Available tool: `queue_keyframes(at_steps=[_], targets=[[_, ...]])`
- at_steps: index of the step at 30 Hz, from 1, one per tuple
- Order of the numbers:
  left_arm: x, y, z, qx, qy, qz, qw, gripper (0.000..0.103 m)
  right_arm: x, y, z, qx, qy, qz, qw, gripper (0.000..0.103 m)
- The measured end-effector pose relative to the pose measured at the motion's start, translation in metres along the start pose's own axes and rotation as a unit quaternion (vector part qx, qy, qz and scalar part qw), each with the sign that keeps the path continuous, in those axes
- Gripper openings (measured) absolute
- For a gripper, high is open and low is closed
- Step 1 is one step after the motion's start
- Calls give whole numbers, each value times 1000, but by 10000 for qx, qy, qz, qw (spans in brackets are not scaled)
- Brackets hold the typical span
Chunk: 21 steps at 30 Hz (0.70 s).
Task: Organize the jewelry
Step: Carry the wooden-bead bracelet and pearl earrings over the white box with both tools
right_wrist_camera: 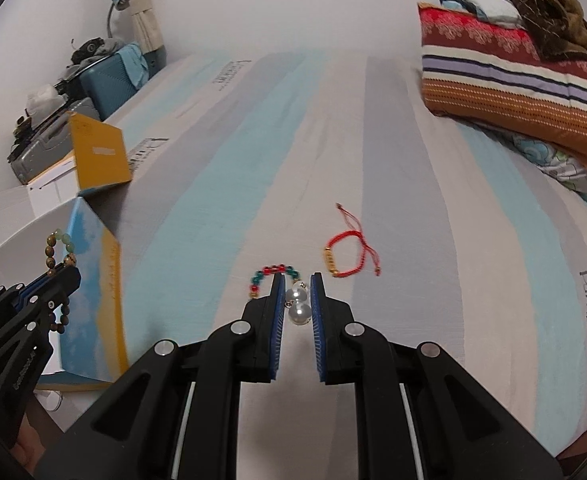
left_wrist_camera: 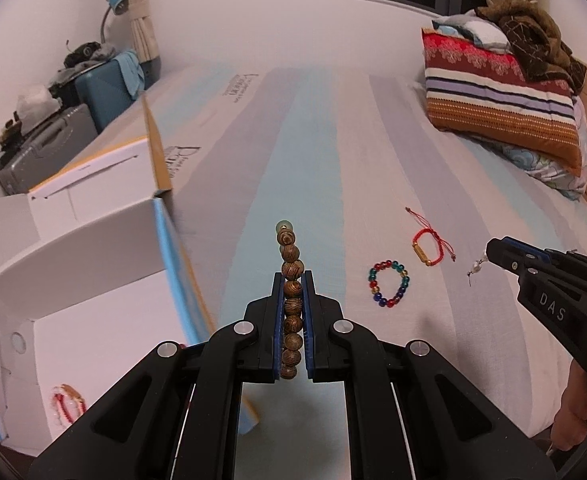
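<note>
My left gripper [left_wrist_camera: 293, 280] is shut on a brown wooden-bead bracelet [left_wrist_camera: 291, 264], held above the striped bed beside an open white box [left_wrist_camera: 93, 320]; the right wrist view shows this gripper [right_wrist_camera: 69, 272] and the bracelet [right_wrist_camera: 59, 248] at the left. My right gripper [right_wrist_camera: 297, 280] is shut on a pearl piece [right_wrist_camera: 298, 304] of two white beads; from the left wrist view this gripper [left_wrist_camera: 493, 252] is at the right with the pearl piece [left_wrist_camera: 475, 268] dangling. A multicoloured bead bracelet [left_wrist_camera: 388, 283] and a red cord bracelet [left_wrist_camera: 427, 246] lie on the sheet.
The open box holds a red-and-white bracelet [left_wrist_camera: 67, 404] and has a yellow lid flap [right_wrist_camera: 101, 156]. Folded striped blankets [left_wrist_camera: 501, 92] are piled at the far right. Suitcases [left_wrist_camera: 105, 84] and a blue lamp [left_wrist_camera: 115, 4] stand beyond the bed's left edge. A hand [left_wrist_camera: 581, 416] grips the right tool.
</note>
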State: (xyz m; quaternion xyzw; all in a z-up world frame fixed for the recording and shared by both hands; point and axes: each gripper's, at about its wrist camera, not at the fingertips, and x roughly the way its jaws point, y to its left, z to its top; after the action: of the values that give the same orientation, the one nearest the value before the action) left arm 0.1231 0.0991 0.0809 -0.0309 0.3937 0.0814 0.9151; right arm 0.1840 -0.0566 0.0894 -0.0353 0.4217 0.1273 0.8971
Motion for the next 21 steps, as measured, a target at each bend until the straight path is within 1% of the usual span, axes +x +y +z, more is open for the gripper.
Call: queue_keyframes(at_steps=[7,13,21], targets=[[-19,41,-6,-235,-65,180,9995,7,-14,38,3,-155,-120,196,9996,12],[-31,85,-17,-479,-66,384,9981,7,-19,84,3,-441,-166,325,9984,12],[-50,147,-32,-836,-71,701,9940,7,-24,156,-1,-867,-247,661,9937,12]])
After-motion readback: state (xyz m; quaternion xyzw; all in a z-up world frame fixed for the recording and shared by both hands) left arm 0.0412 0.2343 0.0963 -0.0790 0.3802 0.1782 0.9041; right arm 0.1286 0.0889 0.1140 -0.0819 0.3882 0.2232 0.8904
